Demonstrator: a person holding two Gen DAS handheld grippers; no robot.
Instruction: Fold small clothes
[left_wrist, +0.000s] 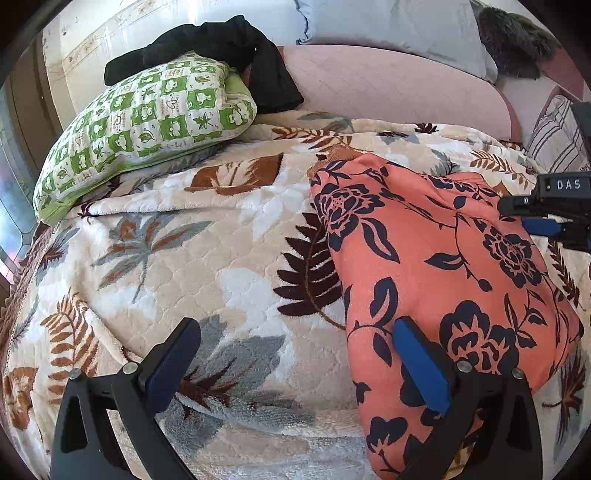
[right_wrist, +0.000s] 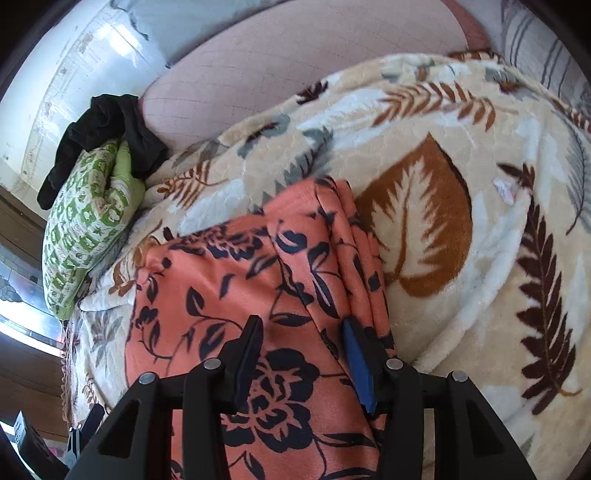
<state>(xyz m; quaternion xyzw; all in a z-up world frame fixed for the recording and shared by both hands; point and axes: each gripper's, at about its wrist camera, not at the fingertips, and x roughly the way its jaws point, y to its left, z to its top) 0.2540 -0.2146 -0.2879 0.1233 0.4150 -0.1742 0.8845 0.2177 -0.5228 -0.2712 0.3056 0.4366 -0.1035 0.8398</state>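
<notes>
The coral floral garment (left_wrist: 436, 266) lay folded on the leaf-print blanket (left_wrist: 207, 251), filling the left wrist view from 2 to 5 o'clock. The left gripper (left_wrist: 295, 354) stood spread wide, its right finger over the garment's near edge. The right gripper (right_wrist: 301, 360) hung parted above the cloth, grasping nothing, folded layers at 12 o'clock.

The orange garment (left_wrist: 436, 258) with dark navy flowers is lying folded on the leaf-patterned blanket (left_wrist: 221, 236), its layered edges stacking along one side.
</notes>
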